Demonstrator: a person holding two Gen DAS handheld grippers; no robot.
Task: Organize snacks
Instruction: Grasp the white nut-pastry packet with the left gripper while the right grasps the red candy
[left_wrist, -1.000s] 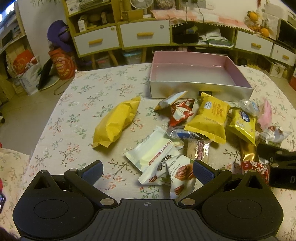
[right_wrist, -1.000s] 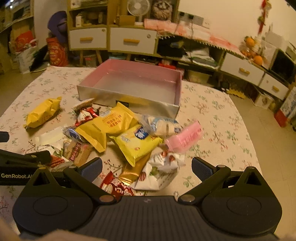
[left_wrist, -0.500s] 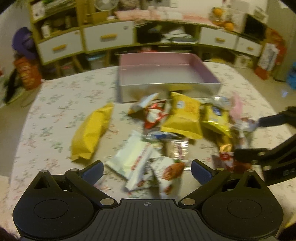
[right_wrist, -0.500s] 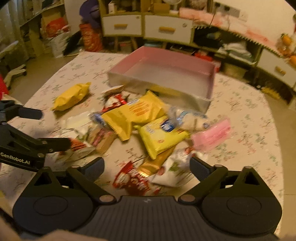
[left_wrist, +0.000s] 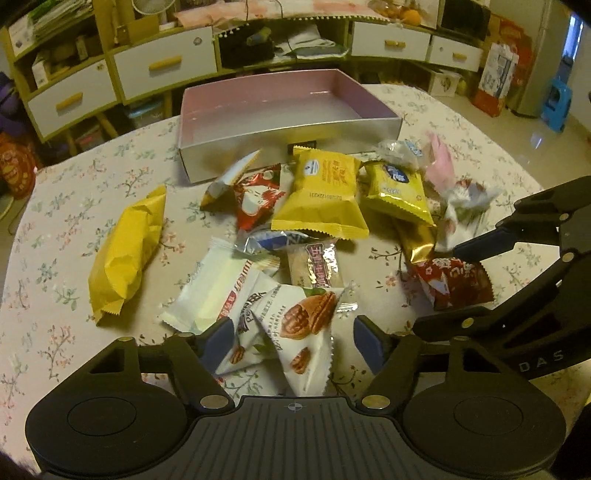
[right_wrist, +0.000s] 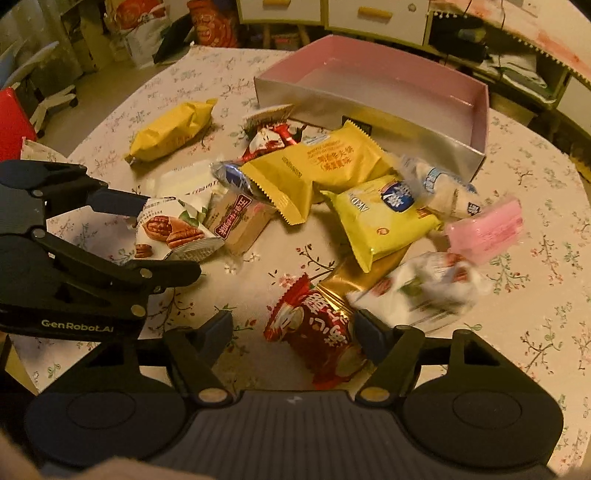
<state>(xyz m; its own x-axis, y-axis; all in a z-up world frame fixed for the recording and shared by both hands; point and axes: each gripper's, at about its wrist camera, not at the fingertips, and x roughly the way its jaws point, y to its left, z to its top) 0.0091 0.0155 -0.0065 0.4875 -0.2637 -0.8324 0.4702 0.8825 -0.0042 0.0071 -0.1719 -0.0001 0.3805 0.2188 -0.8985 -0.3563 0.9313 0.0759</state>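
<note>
Both claws have just been closing: the left claw (left_wrist: 293, 341) straddles a pecan packet (left_wrist: 303, 334), the right claw (right_wrist: 291, 332) a red packet (right_wrist: 317, 338), neither clenched yet; a gold wrapper (right_wrist: 354, 277) and white pouch (right_wrist: 417, 291) crowd it.

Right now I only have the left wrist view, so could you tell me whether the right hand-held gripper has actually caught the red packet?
Observer: Not yet. The right hand-held gripper has just been closing with the red packet between its fingers, but one pad stands clear of it.
Operator: Thank you. And how does my own side look from there?
Observer: The left hand-held gripper, also just closing, straddles the walnut packet; its upper finger appears to touch the wrapper's top edge.
</note>
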